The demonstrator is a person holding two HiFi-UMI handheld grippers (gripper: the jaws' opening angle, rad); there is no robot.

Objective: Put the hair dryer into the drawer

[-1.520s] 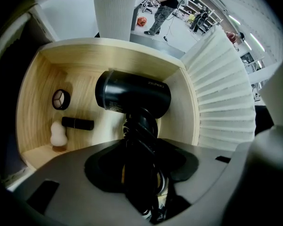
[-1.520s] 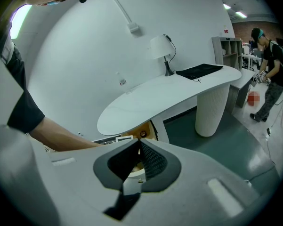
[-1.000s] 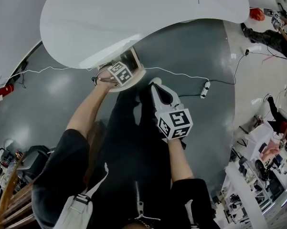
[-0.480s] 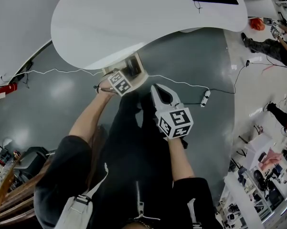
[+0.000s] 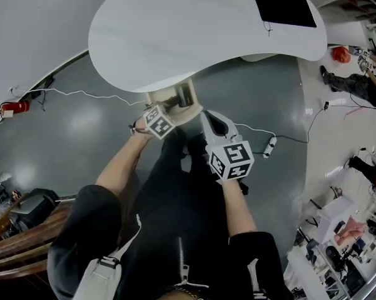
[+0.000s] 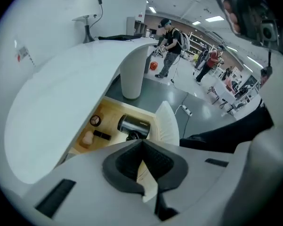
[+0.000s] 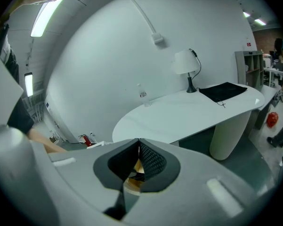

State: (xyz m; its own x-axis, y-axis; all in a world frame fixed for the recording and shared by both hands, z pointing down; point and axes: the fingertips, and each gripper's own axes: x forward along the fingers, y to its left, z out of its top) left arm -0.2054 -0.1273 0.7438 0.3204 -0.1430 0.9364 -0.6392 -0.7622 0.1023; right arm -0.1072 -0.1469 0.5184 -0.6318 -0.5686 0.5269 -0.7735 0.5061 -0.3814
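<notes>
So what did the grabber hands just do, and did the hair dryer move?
The left gripper has lifted up and back from the open drawer. Its jaws have just been closing, with nothing between them, so it took hold of nothing. The hair dryer stays lying in the drawer, which stays open. The right gripper hangs shut beside the left one.

At your twelve o'clock spreads a white curved desk (image 5: 194, 36). On it, at one o'clock, lies a black mat (image 5: 281, 4). A white table lamp (image 7: 186, 62) stands just beside that mat, and a small clear glass item (image 7: 142, 94) stands near the desk's wall-side edge. On the grey floor (image 5: 69, 142), a white power strip (image 5: 269, 147) lies at three o'clock on its cable. A red object (image 5: 341, 54) sits at two o'clock, and curved wooden slats (image 5: 19, 242) show at eight o'clock.
</notes>
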